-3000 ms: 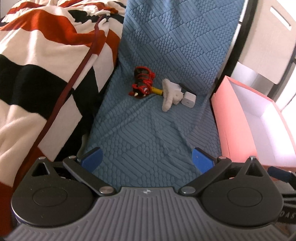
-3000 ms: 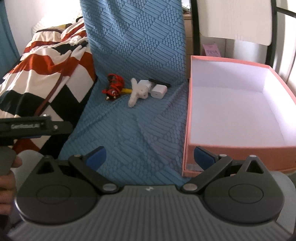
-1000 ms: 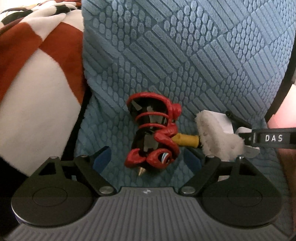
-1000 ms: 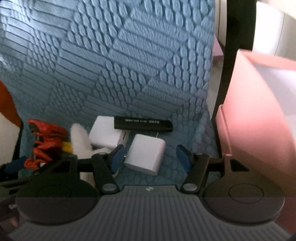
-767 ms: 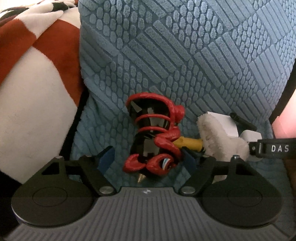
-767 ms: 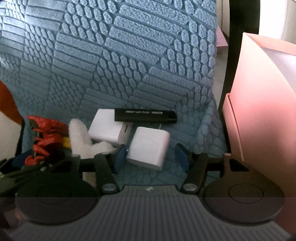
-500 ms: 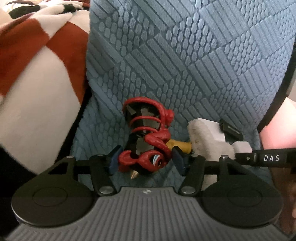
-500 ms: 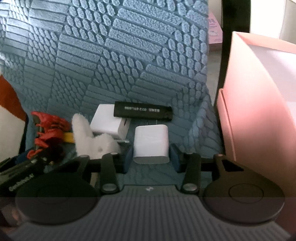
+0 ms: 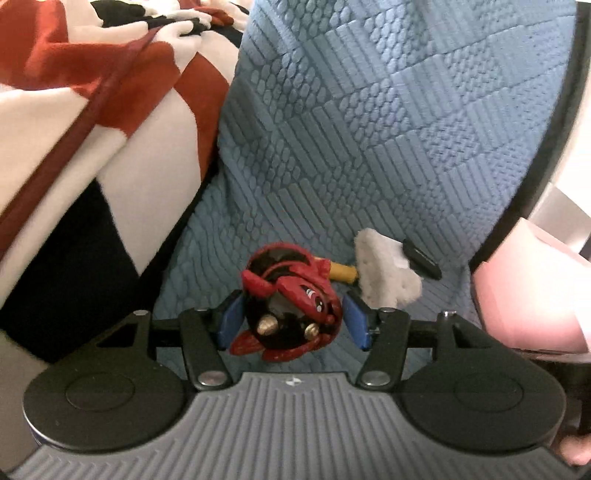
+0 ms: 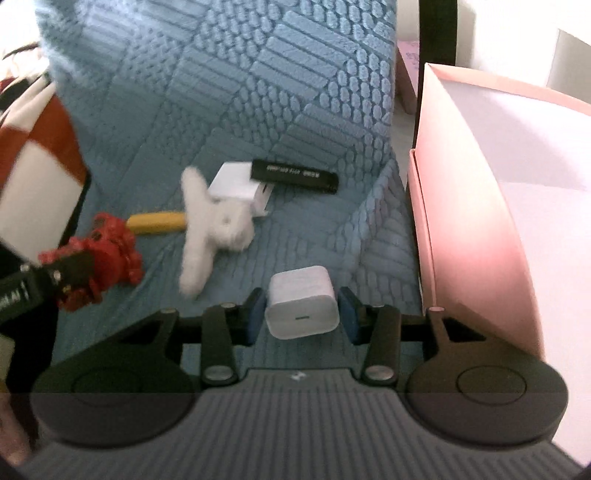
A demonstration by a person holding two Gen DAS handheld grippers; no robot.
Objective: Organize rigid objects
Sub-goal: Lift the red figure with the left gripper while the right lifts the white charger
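My left gripper is shut on a red and black spinning-top toy and holds it above the blue textured cover. The toy also shows in the right wrist view. My right gripper is shut on a white charger cube, lifted off the cover. On the cover lie a white fluffy toy, a yellow stick, a second white charger and a black USB stick.
An open pink box with a white inside stands at the right, close to my right gripper. A red, white and black striped blanket lies at the left. A black chair frame rises behind the box.
Both grippers have closed on their objects and lifted them. The red toy has tipped up in my left gripper. The white charger cube has come away from the other charger and the USB stick.
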